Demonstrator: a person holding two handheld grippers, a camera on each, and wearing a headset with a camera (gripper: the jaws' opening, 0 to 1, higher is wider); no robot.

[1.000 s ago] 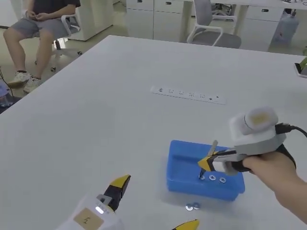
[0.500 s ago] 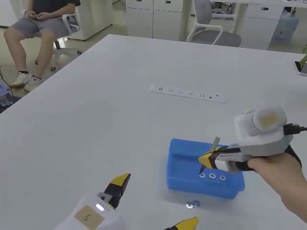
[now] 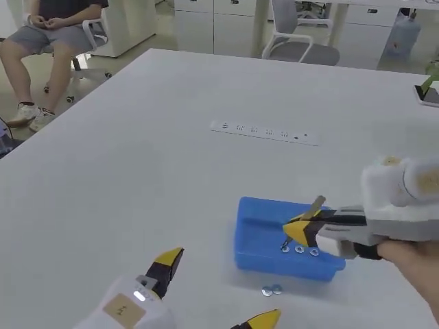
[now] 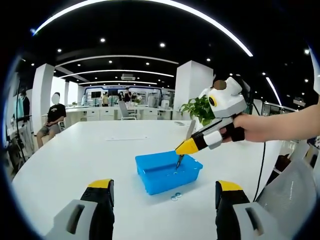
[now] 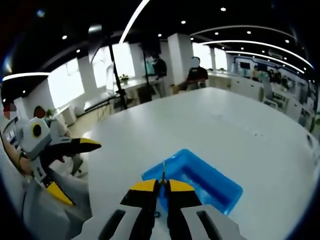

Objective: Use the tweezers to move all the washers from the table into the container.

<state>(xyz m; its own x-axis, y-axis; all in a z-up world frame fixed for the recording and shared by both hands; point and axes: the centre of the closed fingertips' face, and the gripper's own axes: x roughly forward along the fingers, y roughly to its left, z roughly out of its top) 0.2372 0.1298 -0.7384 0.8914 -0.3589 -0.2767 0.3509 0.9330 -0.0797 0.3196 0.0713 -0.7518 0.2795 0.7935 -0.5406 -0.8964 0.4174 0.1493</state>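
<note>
While right gripper (image 3: 293,230) pinches tweezers (image 3: 316,204) over the container (image 3: 255,212) | left gripper (image 3: 222,286) spread wide | two washers (image 3: 271,291) lie on table (image 3: 137,137)

I am in an open-plan office: ahead of my jaws a long white table (image 3: 137,171) bears a power strip (image 3: 264,133); beyond stand a swivel chair (image 3: 302,41), white cabinets (image 3: 195,24), a seated person (image 3: 41,27) and, overhead, ceiling spotlights (image 4: 163,44).

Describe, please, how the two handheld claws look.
Both have white-and-grey bodies and black jaws tipped yellow. The right claw trails a black cable; the left claw bears a tan label and a small lit light.
</note>
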